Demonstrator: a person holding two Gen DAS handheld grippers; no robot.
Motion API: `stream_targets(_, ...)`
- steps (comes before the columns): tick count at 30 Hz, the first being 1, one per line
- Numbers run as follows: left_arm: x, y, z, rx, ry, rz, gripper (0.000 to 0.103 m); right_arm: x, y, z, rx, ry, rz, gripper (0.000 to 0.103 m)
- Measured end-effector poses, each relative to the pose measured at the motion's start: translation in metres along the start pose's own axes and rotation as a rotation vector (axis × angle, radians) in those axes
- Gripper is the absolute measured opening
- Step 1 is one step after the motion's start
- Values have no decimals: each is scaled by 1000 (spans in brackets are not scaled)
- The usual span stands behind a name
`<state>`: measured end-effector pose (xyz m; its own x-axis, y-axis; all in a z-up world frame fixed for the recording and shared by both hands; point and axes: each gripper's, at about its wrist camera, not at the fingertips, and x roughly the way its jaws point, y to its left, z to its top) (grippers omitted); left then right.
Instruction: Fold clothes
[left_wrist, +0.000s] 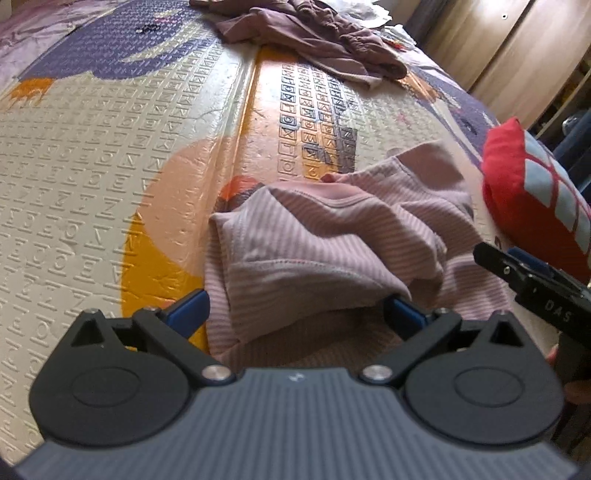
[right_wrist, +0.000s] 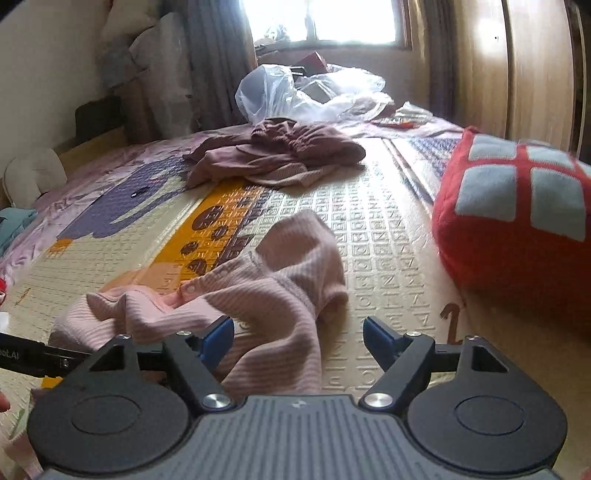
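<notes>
- Pink ribbed top (left_wrist: 325, 236) lies crumpled on the play mat (left_wrist: 110, 184), near its front edge, bunched into folds and not yet flat.
- Left tongs (left_wrist: 295, 314) stand wide apart, with a fold of the top between the blue pads; nothing looks pinched.
- Right tongs (right_wrist: 298, 341) are also parted, one pad touching the cloth and the other over bare mat; they hold nothing.
- Red cushion (right_wrist: 517, 221) sits just beside the top on the right. A wide sweep of the right tongs could knock it or drag it onto the cloth.
- Layers are doubled over, so a pinch here may catch two thicknesses and the fold will come out lopsided.
- Snap placket (right_wrist: 207, 284) is twisted; pulling there could stretch it.
- Mauve heap (right_wrist: 277, 155) lies well apart, farther back.
</notes>
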<state>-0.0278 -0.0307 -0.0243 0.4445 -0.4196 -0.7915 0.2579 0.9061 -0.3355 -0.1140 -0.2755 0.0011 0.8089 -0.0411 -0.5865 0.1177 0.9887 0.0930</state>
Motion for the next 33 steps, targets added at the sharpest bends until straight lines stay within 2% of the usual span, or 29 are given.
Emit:
stream_targets(2,2,3,0,-18,15,-12,103,-2,2,2,-23,-10,-32,80)
stream_targets(4,3,6,0,-36,24,-24,103,-4,3,3,-43,-19,-62,85)
stream_targets(8,2,11,1,-69,21,-53,100,2,2,1,-29,21,-10,87)
stream_targets(11,3,16,1,-98,26,-62,100,11,7,-3,-27,61,44,82)
stream_targets(18,4,17,2,-114,28,-63,93,19,28,-12,-103,98,58,63)
stream_targets(23,6,15,1,-101,30,-41,92,23,26,-13,-83,108,51,64)
stream_targets(27,8,11,0,-80,29,-17,93,24,22,-12,-60,111,39,71)
stream_targets(33,10,6,-2,-51,25,6,93,27,23,-14,-65,122,41,71)
